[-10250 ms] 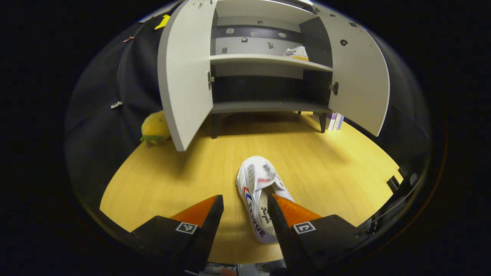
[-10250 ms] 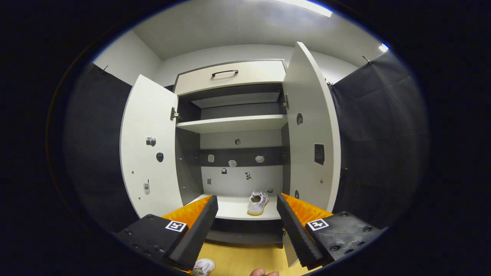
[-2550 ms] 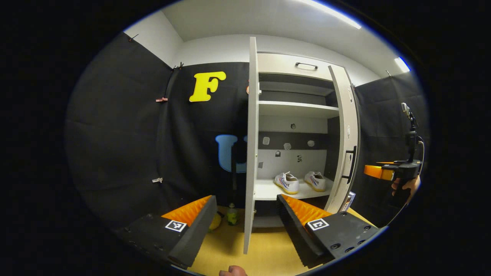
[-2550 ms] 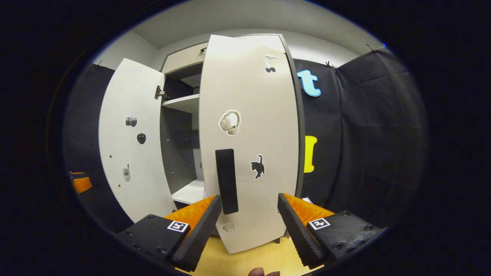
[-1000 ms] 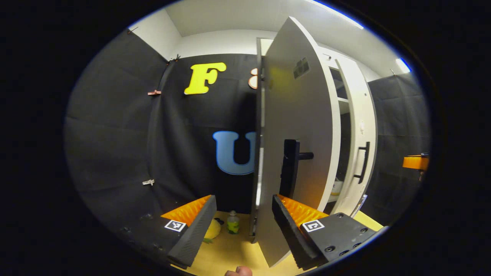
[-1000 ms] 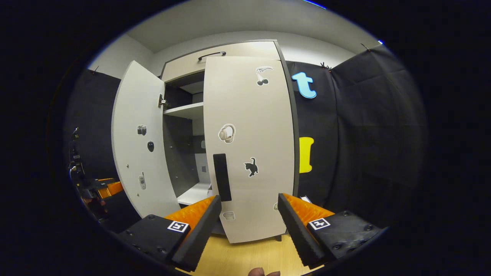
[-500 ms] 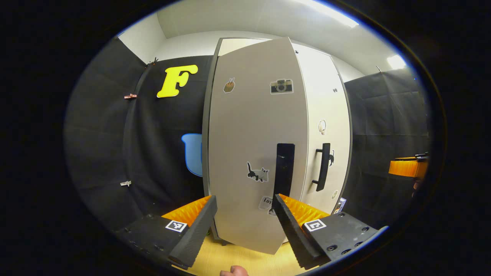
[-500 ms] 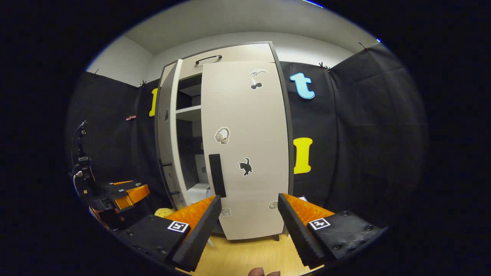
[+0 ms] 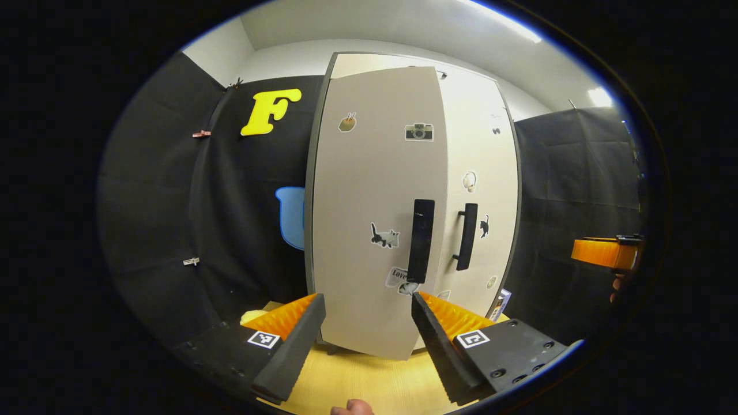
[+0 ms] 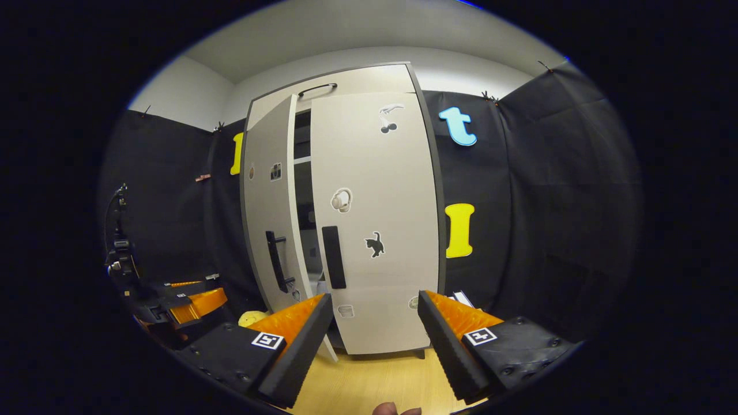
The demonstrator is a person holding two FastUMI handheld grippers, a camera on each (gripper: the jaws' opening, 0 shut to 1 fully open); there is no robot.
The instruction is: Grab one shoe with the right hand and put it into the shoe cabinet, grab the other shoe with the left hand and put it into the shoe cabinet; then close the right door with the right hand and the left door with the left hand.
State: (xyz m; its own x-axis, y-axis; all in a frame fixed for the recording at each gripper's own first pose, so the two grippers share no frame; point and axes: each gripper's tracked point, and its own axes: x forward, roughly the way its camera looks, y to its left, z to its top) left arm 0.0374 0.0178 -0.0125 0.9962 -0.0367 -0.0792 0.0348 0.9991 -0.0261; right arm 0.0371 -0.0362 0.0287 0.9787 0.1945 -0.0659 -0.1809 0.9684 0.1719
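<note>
The pale shoe cabinet (image 9: pixel 473 98) stands straight ahead. Its left door (image 9: pixel 375 202) is swung almost shut, with its black handle (image 9: pixel 421 241) just above my left gripper (image 9: pixel 366 325). That gripper is open, and the door's lower edge sits between its fingers. In the right gripper view the right door (image 10: pixel 380 190) lies flush and the left door (image 10: pixel 268 219) still stands slightly ajar, with a dark gap between them. My right gripper (image 10: pixel 375 331) is open, a little back from the right door's handle (image 10: pixel 333 257). Both doors hide the shelves.
The wooden floor (image 10: pixel 357 383) runs up to the cabinet's feet. A yellow toy (image 10: pixel 252 318) lies at the cabinet's left foot and a small box (image 9: pixel 500 302) leans at its right. Black cloth walls close both sides. A thumb tip (image 9: pixel 351 408) shows at the bottom.
The left door has swung from half open to nearly shut, following my left gripper. The right door has stayed shut and my right gripper has barely moved.
</note>
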